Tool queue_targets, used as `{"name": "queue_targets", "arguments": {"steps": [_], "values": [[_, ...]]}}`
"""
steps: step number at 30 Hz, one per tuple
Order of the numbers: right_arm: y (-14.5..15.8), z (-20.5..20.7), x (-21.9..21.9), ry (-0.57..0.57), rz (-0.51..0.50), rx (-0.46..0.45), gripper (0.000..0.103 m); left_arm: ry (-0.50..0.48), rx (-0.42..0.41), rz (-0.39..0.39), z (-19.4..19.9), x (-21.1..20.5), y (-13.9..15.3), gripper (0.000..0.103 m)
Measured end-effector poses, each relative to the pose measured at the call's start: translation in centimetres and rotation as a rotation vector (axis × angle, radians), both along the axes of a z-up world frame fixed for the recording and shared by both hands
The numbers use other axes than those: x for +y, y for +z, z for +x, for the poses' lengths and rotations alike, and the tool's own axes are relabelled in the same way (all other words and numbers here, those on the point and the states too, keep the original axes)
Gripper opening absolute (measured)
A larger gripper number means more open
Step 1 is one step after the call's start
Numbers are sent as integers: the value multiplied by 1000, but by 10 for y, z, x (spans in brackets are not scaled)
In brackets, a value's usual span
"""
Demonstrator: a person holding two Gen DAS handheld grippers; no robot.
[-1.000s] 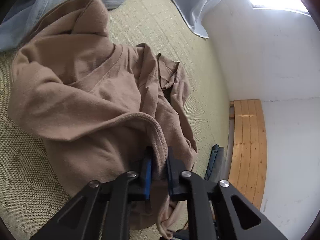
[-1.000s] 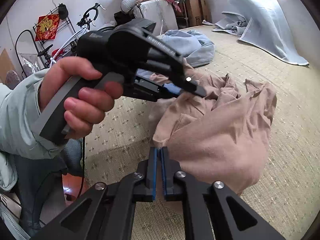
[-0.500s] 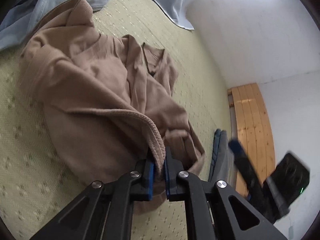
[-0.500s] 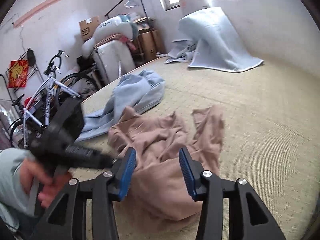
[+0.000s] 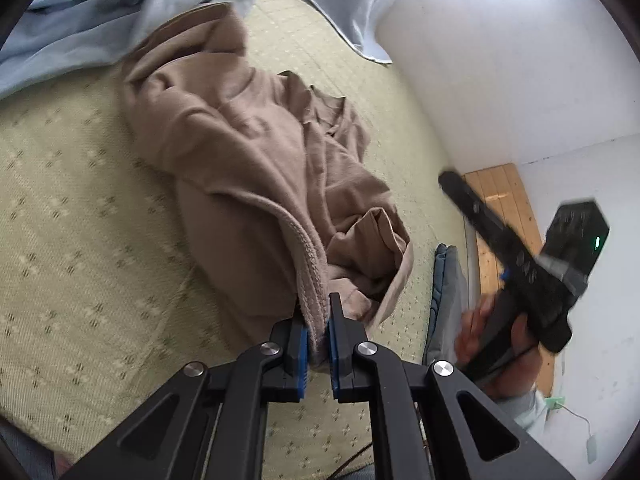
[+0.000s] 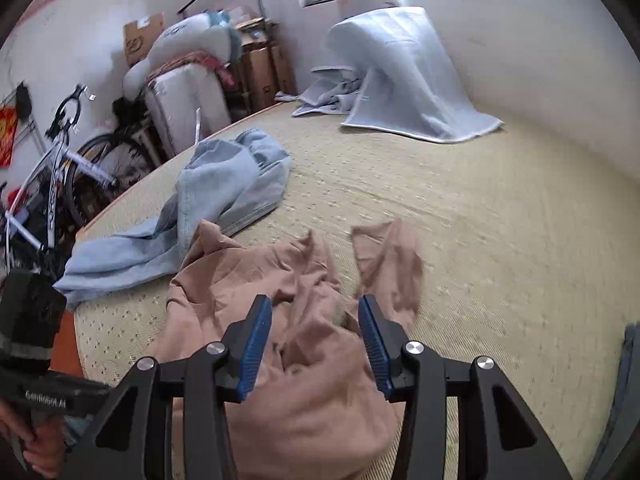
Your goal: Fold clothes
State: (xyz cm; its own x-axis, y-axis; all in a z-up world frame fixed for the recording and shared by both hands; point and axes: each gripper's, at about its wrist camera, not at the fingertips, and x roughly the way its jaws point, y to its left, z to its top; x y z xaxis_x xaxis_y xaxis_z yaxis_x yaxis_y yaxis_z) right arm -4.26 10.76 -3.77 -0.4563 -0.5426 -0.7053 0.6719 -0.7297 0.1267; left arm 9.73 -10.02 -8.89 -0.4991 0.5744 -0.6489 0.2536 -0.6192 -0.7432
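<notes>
Left hand-held gripper [image 5: 318,334] angled down, clamping tan garment [image 5: 256,168] hem (ribbed).

The left gripper [image 5: 318,344] points steeply downward, its blue pads [image 5: 303,350] pinched almost together on a ribbed fold of cloth. The right gripper [image 6: 315,346] also tilts down, its jaws standing apart with nothing pressed between them. In the left wrist view, the right hand [image 5: 502,346] wraps its handle at four o'clock; in the right wrist view, the left hand [image 6: 38,444] shows at eight o'clock.
</notes>
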Motion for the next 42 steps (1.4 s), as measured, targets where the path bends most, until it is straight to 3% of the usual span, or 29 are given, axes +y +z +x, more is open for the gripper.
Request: {"name": "queue_targets", "arguments": {"steps": [5, 11, 21, 24, 26, 32, 42], "values": [[-10, -27, -49, 70, 84, -21, 48, 12, -21, 23, 13, -6, -3, 7], [-50, -63, -101, 100, 242, -71, 48, 15, -19, 41, 15, -11, -1, 7], [-103, -99, -145, 114, 433, -102, 44, 27, -25, 51, 22, -19, -4, 7], [-111, -104, -150, 117, 459, -111, 26, 30, -25, 47, 25, -19, -4, 7], [-114, -105, -152, 121, 466, -116, 7, 32, -26, 45, 27, -19, -4, 7], [-114, -103, -151, 133, 456, -112, 2, 28, -22, 34, 29, -16, -4, 7], [-44, -97, -97, -1, 264, 34, 1, 123, -11, 8, 11, -39, -8, 7]]}}
